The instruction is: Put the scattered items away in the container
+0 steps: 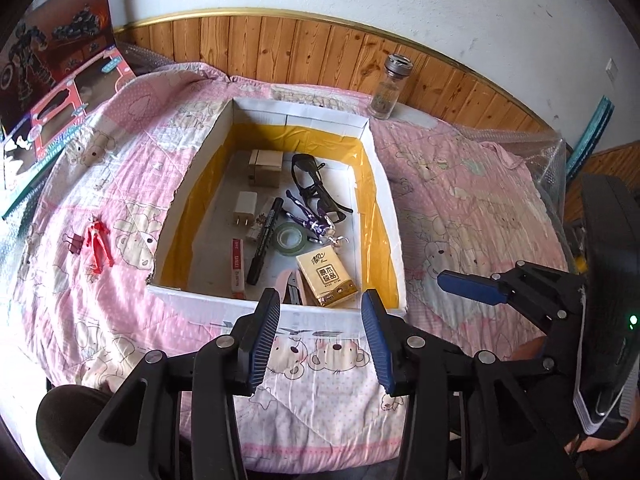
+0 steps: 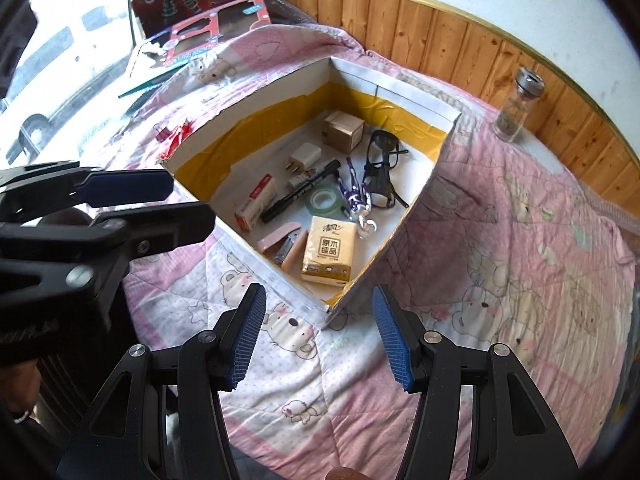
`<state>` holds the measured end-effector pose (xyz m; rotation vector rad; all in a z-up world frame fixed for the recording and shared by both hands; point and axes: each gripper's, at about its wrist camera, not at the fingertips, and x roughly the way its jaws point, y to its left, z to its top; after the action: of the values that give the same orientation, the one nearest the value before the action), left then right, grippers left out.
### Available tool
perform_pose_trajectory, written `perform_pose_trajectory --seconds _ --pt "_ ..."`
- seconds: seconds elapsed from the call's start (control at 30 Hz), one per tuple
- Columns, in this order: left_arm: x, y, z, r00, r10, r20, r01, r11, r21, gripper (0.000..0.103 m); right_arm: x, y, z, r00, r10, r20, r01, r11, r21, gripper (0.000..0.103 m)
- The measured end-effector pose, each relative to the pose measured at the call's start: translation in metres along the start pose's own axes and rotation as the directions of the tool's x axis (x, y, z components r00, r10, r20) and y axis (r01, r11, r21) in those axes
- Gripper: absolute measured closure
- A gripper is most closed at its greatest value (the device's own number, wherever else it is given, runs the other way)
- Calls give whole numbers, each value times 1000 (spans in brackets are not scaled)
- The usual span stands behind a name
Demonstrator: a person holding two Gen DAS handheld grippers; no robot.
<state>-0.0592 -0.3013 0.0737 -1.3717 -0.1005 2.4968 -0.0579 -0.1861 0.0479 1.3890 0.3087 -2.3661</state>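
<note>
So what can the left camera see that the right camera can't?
Only the left wrist view shows the whole red toy figure lying on the pink quilt, with a binder clip beside it; the right view catches just scraps of them behind the box wall. Only the right wrist view shows the white van through the window. Both show the open box holding the tissue pack, marker, tape roll and glasses, plus the glass jar outside by the wall. Both grippers' jaws are open and empty.
</note>
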Motion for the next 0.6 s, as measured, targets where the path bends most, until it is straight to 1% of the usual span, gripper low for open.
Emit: perform_pose_trajectory --seconds 0.17,0.6 --pt "-11 -6 -4 1000 1 14 -1 1000 8 58 -2 1 2 999 32 -10 -32 999 28 44" --pt "-24 -8 -8 999 -5 32 5 1000 8 58 -1 7 5 998 50 -27 -48 997 66 44"
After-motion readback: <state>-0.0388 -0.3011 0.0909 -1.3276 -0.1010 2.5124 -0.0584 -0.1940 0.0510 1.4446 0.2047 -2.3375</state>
